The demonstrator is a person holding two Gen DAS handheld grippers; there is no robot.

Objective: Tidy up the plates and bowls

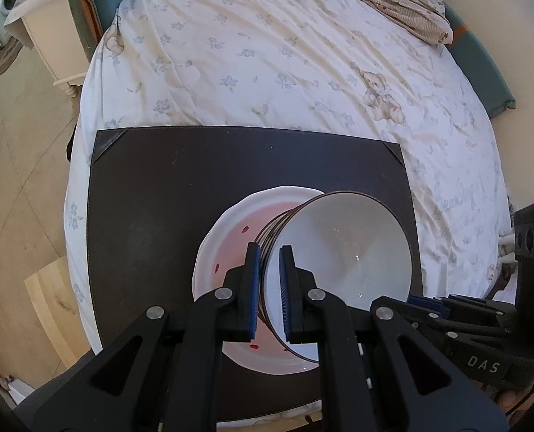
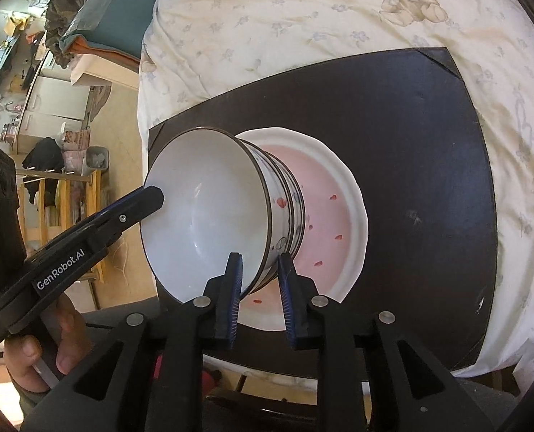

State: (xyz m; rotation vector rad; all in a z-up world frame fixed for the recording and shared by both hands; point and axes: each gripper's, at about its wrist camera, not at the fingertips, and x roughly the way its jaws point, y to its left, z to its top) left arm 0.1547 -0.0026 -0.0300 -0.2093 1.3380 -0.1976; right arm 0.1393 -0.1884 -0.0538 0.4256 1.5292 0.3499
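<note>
Bed with white bear-and-flower printed sheet (image 1: 267, 54) fills the ground; soft footing under everything, so any press may rock the load; on it lies a dark rectangular mat (image 1: 151, 216), stiffer but unsupported by anything firm that can be seen.

White scallop-rimmed plate with pink centre and red spots (image 2: 353, 194) sits flat on the mat; on it stands a stack of white bowls with dark rims and small painted motifs (image 2: 288, 216), nested, several rims showing.

Topmost white dark-rimmed bowl (image 1: 342, 252) is held at both sides; left gripper (image 1: 268, 288) straddles the near rim, one pad inside and one outside, apparently clamped on it though a sliver of gap shows; right gripper (image 2: 259, 288) likewise straddles its side of the rim, pinch looks closed on the wall.

Risks, judged: uneven pull between the two hands could tilt the bowl and drag the nested ones; glazed rim may slip from the pads; stack could topple off the plate onto the mat; plate may slide.
</note>
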